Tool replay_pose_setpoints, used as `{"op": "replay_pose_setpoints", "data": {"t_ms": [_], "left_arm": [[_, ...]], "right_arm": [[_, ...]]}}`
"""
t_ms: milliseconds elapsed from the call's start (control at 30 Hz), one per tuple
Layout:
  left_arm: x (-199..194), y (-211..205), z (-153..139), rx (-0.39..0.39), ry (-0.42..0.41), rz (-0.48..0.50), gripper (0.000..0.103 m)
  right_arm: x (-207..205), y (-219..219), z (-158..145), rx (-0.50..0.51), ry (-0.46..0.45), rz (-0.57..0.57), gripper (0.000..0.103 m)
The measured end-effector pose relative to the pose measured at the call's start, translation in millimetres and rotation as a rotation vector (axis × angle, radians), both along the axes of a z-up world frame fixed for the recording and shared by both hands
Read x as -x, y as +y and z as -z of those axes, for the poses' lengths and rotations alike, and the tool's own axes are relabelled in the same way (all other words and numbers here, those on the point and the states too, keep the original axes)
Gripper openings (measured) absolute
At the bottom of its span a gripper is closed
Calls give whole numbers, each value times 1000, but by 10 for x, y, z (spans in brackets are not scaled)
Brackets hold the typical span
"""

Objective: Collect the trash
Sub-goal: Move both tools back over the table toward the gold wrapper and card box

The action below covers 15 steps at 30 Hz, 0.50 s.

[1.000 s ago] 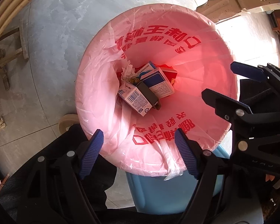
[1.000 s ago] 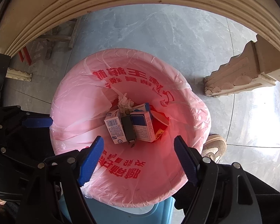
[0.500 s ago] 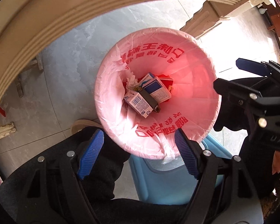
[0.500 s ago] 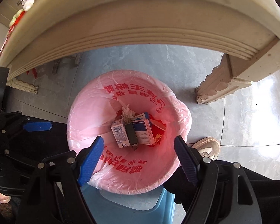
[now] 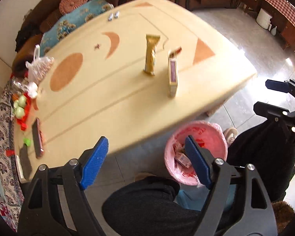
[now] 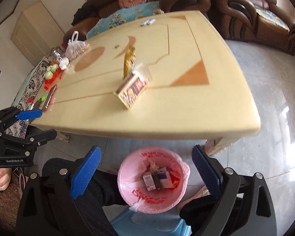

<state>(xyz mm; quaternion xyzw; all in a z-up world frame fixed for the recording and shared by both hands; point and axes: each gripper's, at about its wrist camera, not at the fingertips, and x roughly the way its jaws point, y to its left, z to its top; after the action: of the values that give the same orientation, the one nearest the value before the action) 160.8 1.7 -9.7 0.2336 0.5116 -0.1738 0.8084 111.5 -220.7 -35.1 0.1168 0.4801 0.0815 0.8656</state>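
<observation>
Left gripper (image 5: 147,162), jaws opening, empty, half hides the pink bin (image 5: 210,135); right gripper (image 6: 146,172), also opening, shows cartons (image 6: 158,180) inside.

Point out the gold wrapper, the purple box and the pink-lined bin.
gold wrapper (image 5: 151,54), left wrist view, mid-length of its face.
purple box (image 6: 132,89), right wrist view, printed top face.
pink-lined bin (image 6: 125,179), right wrist view, inner left wall.

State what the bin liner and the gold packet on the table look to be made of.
Bin liner: thin pink plastic film, translucent, crinkled, printed in red. Gold packet: apparently metallised foil or plastic wrapper, shiny, with crimped ends; blur leaves it uncertain.
</observation>
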Motion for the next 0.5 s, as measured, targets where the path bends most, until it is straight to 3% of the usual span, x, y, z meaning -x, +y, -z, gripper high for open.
{"op": "replay_pose_setpoints", "data": {"t_ms": [100, 233, 367, 500], "left_arm": [[-142, -89, -420, -14, -87, 30, 84], [-356, -146, -751, -5, -121, 55, 84], [-596, -208, -834, -7, -115, 75, 84], [-857, -273, -688, -29, -86, 74, 84]], "right_arm": [[-104, 11, -466, 15, -71, -8, 91], [-226, 13, -898, 4, -124, -5, 93], [-390, 45, -1105, 24, -146, 4, 96], [-570, 90, -1089, 0, -118, 2, 96]]}}
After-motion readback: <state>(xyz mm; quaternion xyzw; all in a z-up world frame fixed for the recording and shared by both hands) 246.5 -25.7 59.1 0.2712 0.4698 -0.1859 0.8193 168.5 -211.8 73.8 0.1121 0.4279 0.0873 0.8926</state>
